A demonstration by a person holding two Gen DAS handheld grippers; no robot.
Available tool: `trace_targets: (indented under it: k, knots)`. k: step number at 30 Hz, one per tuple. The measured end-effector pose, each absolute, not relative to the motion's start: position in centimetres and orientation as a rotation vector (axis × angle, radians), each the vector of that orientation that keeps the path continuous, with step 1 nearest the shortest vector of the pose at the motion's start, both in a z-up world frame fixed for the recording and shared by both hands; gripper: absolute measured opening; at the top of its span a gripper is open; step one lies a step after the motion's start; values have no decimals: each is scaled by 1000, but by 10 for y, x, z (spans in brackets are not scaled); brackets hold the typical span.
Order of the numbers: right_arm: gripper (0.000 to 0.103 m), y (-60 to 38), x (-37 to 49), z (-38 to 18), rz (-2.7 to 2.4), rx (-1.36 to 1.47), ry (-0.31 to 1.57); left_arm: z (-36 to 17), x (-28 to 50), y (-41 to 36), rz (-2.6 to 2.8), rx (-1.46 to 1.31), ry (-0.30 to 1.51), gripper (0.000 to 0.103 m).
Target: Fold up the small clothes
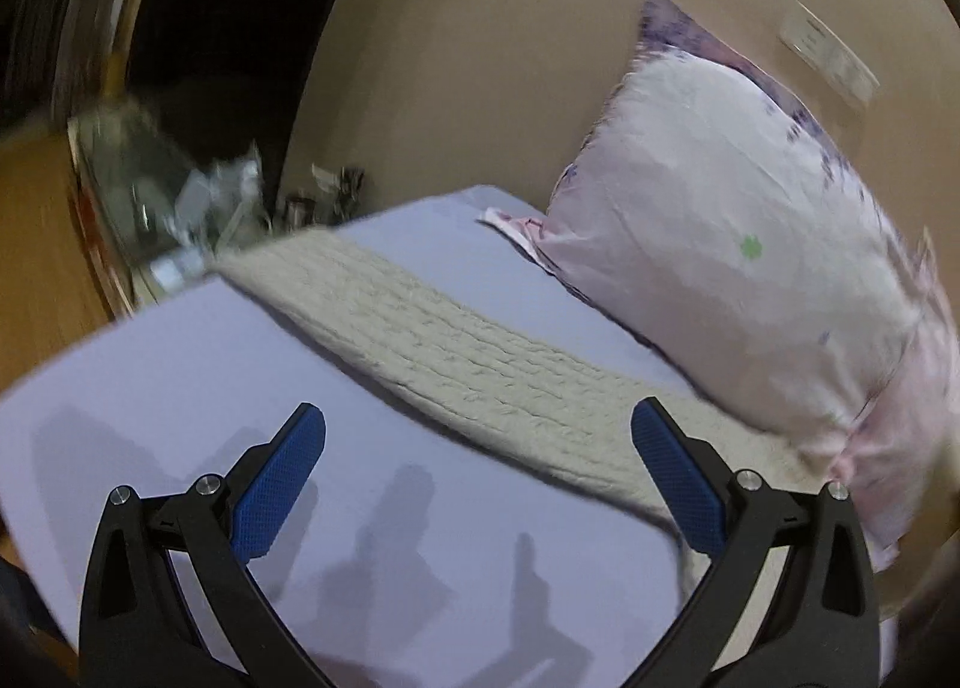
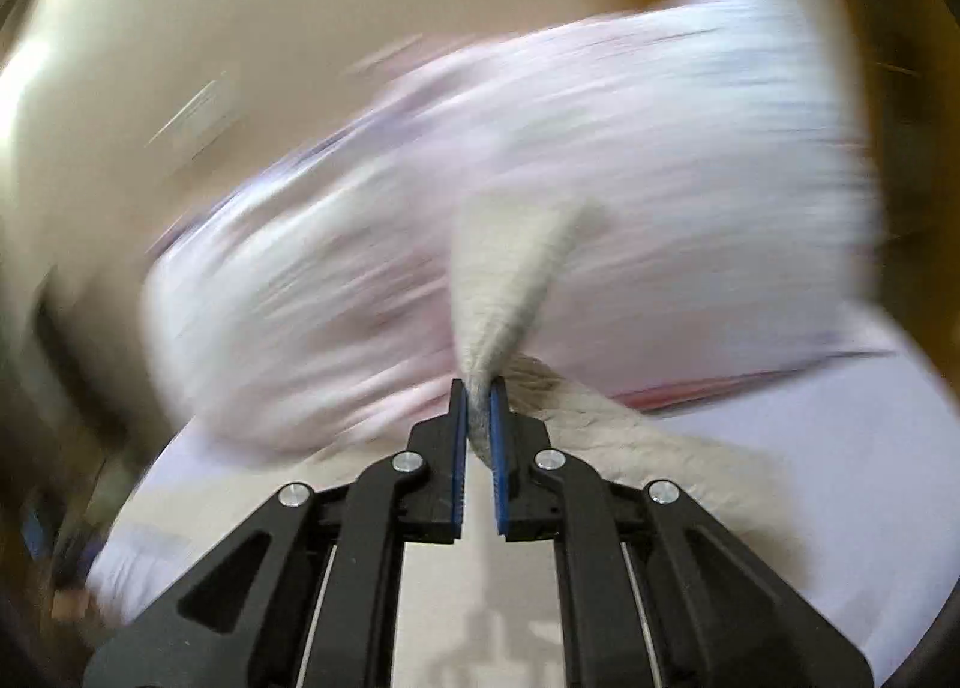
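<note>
A cream ribbed knit garment [image 1: 456, 346] lies stretched in a long band across the lilac bed sheet [image 1: 180, 388], from the far edge toward the pillow. My left gripper [image 1: 477, 436] is open and empty, hovering above the sheet just short of the garment's near edge. My right gripper [image 2: 478, 394] is shut on a bunched corner of the same knit garment [image 2: 510, 280], which sticks up past the fingertips and trails off to the right over the sheet. The right wrist view is motion-blurred.
A large pale pink pillow [image 1: 738, 268] leans against the beige wall [image 1: 480, 57] at the right and fills the right wrist view [image 2: 420, 208]. A cluttered side table [image 1: 180, 208] and a wooden panel [image 1: 36, 244] stand beyond the bed's left edge.
</note>
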State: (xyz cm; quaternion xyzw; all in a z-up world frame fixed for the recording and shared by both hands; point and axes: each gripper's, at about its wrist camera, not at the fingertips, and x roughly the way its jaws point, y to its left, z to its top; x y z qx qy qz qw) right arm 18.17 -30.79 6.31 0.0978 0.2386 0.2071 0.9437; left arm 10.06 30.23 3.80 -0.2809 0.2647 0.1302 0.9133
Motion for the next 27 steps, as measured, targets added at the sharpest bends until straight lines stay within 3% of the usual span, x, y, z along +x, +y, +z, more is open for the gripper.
trace_targets:
  k: [3,8,12,17,19,20,21,23,24,27]
  knots:
    - [32,-218,202,19,656,126,726,30,104,321,284,-705,579,102]
    - [77,-222,198,14,629,101,660,25,111,345,342,-824,622,102]
    - [82,-272,169,14,533,185,619,20,132,367,396,-888,637,101]
    - [86,-325,125,16,433,244,600,8,144,392,466,-949,601,89]
    - [86,-346,122,15,411,287,585,7,147,404,513,-959,586,76]
    - [87,-353,119,14,408,302,580,7,150,408,534,-959,594,61]
    - [87,-360,119,13,405,323,574,7,153,413,568,-958,619,38]
    - [87,-369,118,13,403,341,566,8,161,416,570,-959,658,15]
    - [87,-373,118,13,400,346,560,14,165,410,556,-934,651,9]
    - [87,-381,120,12,388,362,552,64,185,353,433,-659,595,7]
